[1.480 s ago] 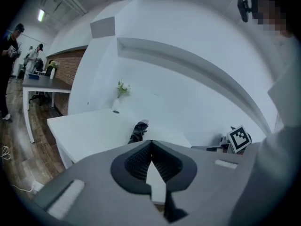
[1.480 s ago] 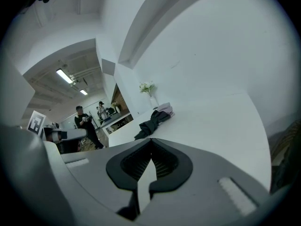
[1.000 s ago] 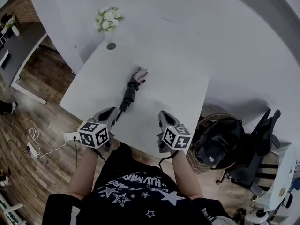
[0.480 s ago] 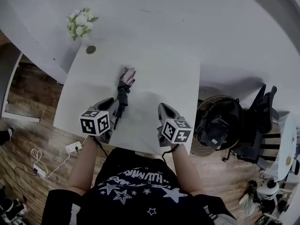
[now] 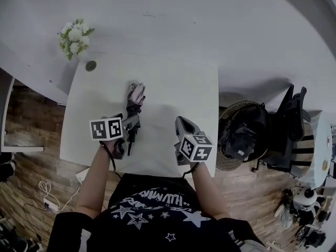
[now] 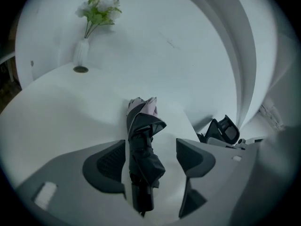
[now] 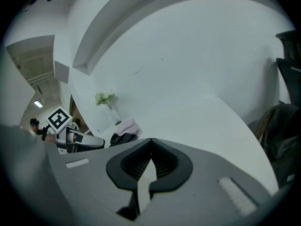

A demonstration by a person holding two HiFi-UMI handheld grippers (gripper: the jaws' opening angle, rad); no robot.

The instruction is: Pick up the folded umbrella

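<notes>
Looking down, head view, surface: one white bench, bare across its middle and right side; one round hole cover sits at its 11 o'clock corner.
Head view, room: a curved white wall rises past the bench at 12 o'clock; wooden floor shows at 9 o'clock; one dark chair and one round basket with a dark bag in it stand at 3 o'clock.
Head view, counts: one folded umbrella, one bunch of white flowers, two grippers.
Head view, umbrella: it lies flat on the bench left of centre, pale end toward 12 o'clock, dark end at the left gripper.
Head view, right gripper: over the bench's near edge, at 3 o'clock of the left one, apart from the umbrella.
Left gripper view, fingers: opening, with the umbrella lying between them; it runs close along the 9 o'clock finger, and bare bench shows toward the 3 o'clock finger.
Left gripper view, background: one white vase holds the flowers at 11 o'clock, just beside the hole cover.
Right gripper view, fingers: closed tip to tip, nothing between them.
Right gripper view, scene: the left gripper and the umbrella show at 9 o'clock, the flowers beyond them at 10 o'clock; white wall fills the upper part.
</notes>
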